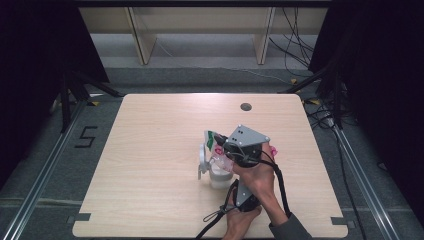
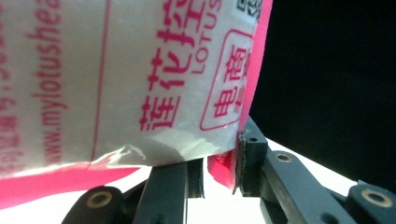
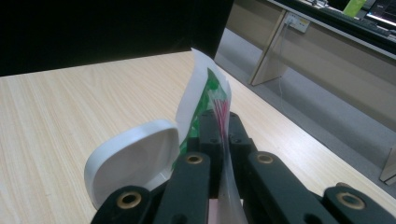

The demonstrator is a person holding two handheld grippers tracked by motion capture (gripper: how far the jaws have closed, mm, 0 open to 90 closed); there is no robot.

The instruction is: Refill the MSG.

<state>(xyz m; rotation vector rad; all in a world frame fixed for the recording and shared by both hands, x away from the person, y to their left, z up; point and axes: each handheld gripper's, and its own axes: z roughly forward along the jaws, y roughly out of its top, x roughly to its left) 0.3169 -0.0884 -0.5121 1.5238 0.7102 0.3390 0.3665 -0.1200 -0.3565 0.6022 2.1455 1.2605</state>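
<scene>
i have the thin plastic packet (image 1: 216,145) held from two sides above a white container (image 1: 220,176) with its hinged lid (image 1: 202,159) standing open, near the middle of the wooden table (image 1: 150,165). my right gripper (image 3: 223,122) is clenched tight on the top edge of the packet; in the right gripper view the film goes flat between the two black jaws and rises above them, white with green and pink print. my left gripper (image 2: 220,161) pinches a lower pink corner of the same packet, with the jaws closed on the film, as the left gripper view gives it.

what worries me: the film is smooth and glossy, so it can slip from the pads if i pull the two hands apart unevenly. if it tears suddenly, i think the contents can spill beside the container and not into it. the container looks light, a round plastic one, and nothing holds it, so a push from the packet or from my hand (image 1: 256,175) may tip it. the lid is rounded and smooth and stands just beside the packet, so it may catch it.
</scene>
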